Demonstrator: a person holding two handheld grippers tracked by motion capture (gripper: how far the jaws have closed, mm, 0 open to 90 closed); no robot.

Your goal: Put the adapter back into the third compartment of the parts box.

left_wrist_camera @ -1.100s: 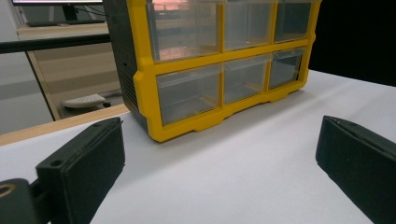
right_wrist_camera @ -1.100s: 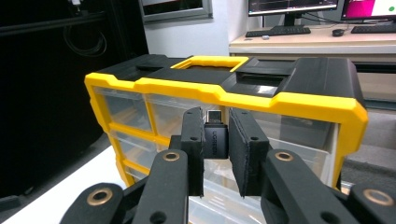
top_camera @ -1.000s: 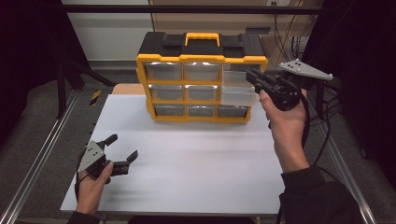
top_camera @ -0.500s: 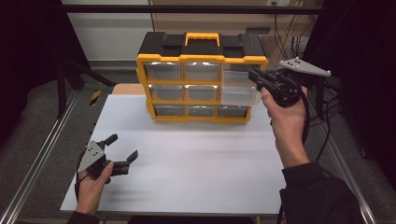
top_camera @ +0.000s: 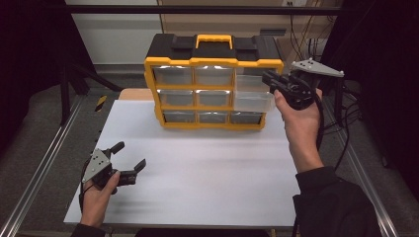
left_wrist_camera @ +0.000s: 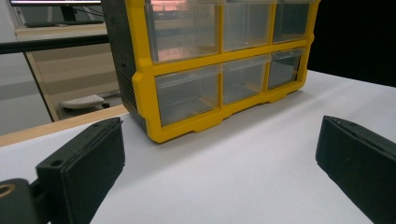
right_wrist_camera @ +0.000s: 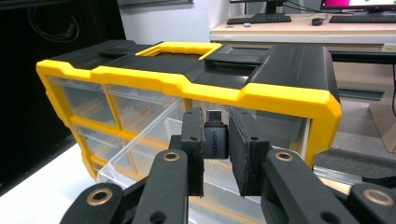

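A yellow-and-black drawer organizer [top_camera: 212, 54] [left_wrist_camera: 187, 70] [right_wrist_camera: 187, 79] stands at the back of the white tabletop [top_camera: 207, 168]. Its middle-right clear drawer [top_camera: 253, 101] [right_wrist_camera: 140, 154] is pulled out. My right gripper [top_camera: 270, 79] [right_wrist_camera: 217, 126] hovers just above that drawer, shut on a small black adapter [right_wrist_camera: 215, 140] with light lettering. Low at the front left of the table my left gripper [top_camera: 129, 155] [left_wrist_camera: 219, 158] rests open, nothing between its jaws, pointing toward the organizer's lower drawers.
The other clear drawers look closed. Metal frame rails [top_camera: 44, 158] run along both sides of the table. Cables [top_camera: 341, 128] hang at the right behind my right hand. A desk with a keyboard [right_wrist_camera: 259, 18] stands beyond the organizer.
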